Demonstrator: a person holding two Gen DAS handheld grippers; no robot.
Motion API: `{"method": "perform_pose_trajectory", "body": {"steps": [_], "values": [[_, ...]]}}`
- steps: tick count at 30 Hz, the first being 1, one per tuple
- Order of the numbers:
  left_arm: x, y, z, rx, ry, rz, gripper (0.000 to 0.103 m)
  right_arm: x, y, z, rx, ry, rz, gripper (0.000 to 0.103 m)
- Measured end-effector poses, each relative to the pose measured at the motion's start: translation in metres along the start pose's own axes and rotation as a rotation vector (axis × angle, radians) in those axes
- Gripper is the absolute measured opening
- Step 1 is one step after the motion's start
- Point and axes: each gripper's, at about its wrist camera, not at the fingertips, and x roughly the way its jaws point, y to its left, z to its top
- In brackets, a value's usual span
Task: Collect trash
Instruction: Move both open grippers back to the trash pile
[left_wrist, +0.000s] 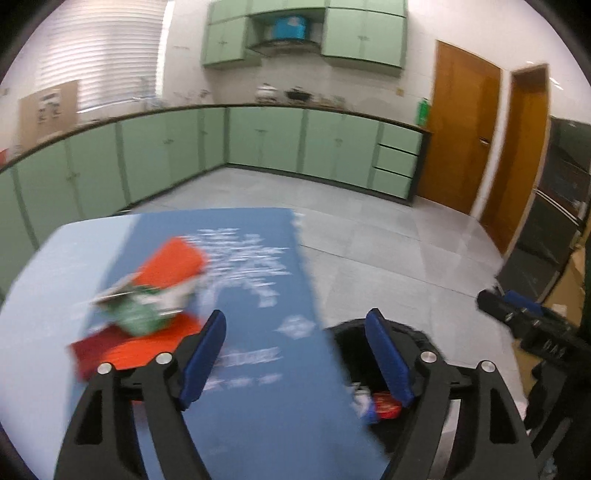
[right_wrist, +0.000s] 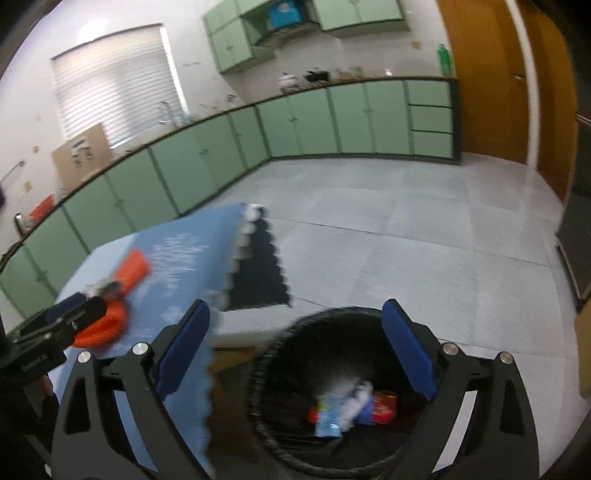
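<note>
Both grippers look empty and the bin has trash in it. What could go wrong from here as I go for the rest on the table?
1. The remaining pile is loose: a green wrapper lying on orange packaging. A pinch may lift only one piece.
2. The black bin sits close below the table edge; a short carry could drop trash on the floor.
3. Left gripper and right gripper, both open, work close together and could collide.

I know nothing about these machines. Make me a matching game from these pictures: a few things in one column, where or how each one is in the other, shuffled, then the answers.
Things:
1. trash bin
2. orange packaging
3. right gripper
4. red wrapper

Where or how:
A. open, holding nothing
B. on the blue tablecloth
C. inside the bin
D. on the floor beside the table

Pairs: 1-D, 2-B, 3-A, 4-C
</note>
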Motion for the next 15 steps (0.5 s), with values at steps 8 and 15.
{"method": "perform_pose_trajectory", "body": {"steps": [8, 15], "values": [[-0.034, 0.097, -0.015, -0.086, -0.024, 0.196, 0.078, 0.029, 0.095, 0.005, -0.102, 0.034, 0.175, 0.093], [-0.028, 0.149, -0.022, -0.16, -0.016, 0.285, 0.078, 0.067, 0.161, 0.008, -0.144, 0.076, 0.256, 0.093]]}}
